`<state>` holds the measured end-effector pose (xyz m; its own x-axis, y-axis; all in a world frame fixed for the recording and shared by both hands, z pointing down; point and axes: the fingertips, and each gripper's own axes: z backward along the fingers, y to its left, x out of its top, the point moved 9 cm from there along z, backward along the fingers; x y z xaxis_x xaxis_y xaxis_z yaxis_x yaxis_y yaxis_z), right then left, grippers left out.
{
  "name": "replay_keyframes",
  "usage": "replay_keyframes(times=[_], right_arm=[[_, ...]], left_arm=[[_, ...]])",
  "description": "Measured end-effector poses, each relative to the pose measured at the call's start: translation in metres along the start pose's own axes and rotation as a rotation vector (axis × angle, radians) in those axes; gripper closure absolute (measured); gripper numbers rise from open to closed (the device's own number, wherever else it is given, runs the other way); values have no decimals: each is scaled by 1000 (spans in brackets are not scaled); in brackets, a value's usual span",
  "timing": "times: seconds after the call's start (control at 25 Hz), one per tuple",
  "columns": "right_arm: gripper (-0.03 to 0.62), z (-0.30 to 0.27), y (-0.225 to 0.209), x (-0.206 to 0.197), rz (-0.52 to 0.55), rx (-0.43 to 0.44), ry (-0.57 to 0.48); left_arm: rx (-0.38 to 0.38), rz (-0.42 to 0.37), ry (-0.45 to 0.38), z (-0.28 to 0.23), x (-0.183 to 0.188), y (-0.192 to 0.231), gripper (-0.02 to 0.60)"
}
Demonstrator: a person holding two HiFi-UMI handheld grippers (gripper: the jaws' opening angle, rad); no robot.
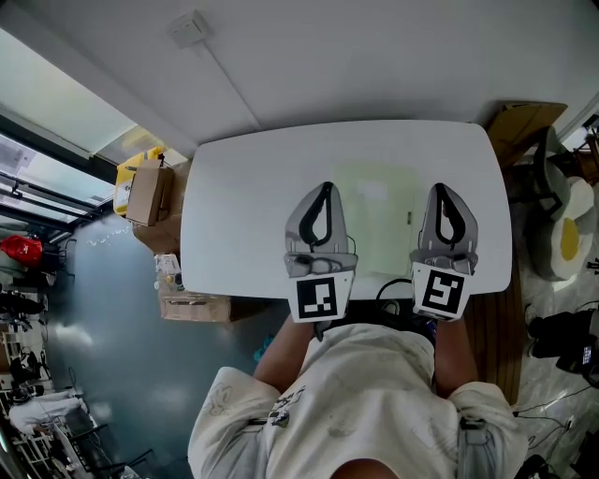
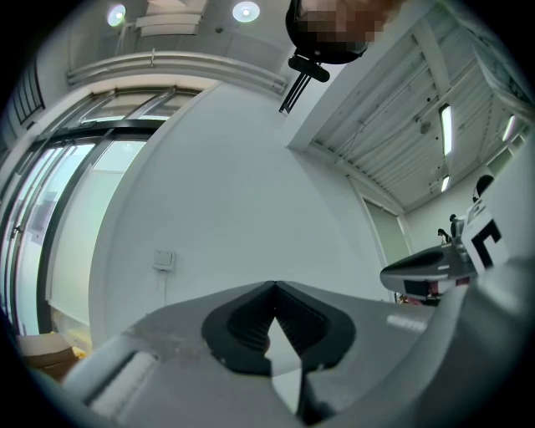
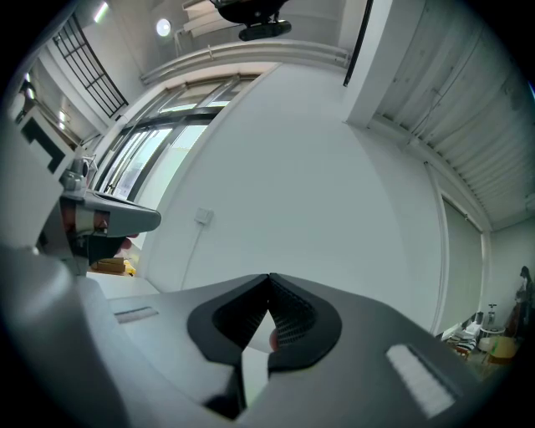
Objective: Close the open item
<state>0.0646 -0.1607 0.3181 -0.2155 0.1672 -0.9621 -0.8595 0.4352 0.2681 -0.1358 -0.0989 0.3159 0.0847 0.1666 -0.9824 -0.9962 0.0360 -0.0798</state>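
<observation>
Closest under the head view is the person's white shirt (image 1: 374, 402), and just beyond it both forearms hold the tongs up over a white surface (image 1: 234, 215). Each pair carries a marker cube at its near end. The left tongs (image 1: 325, 190) and the right tongs (image 1: 442, 189) stand side by side, apart from each other, tips pointing away from the person. Between them, lying flat on the surface and reaching almost to the right tongs, is a pale rectangular item (image 1: 374, 220); it is too faint to tell what it is or whether it is open. Off to the left of the left tongs, beside the surface, cardboard boxes (image 1: 150, 192) stand on the floor. A wall socket (image 1: 190, 28) sits far ahead of the tongs.

From the left gripper view, the left tongs (image 2: 273, 286) have their tips pressed together with nothing between them. They point up at a bare white wall, where the socket shows to their left. The right tongs show at the right edge.

From the right gripper view, the right tongs (image 3: 268, 277) are likewise closed tip to tip and hold nothing. The same wall lies ahead, and the left tongs show at the left edge.
</observation>
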Motion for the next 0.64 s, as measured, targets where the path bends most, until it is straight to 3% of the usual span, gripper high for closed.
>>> replay_keyframes(times=[0.64], right_arm=[[592, 0, 0, 3, 24, 7, 10]], left_arm=[[-11, 0, 0, -1, 2, -1, 580]])
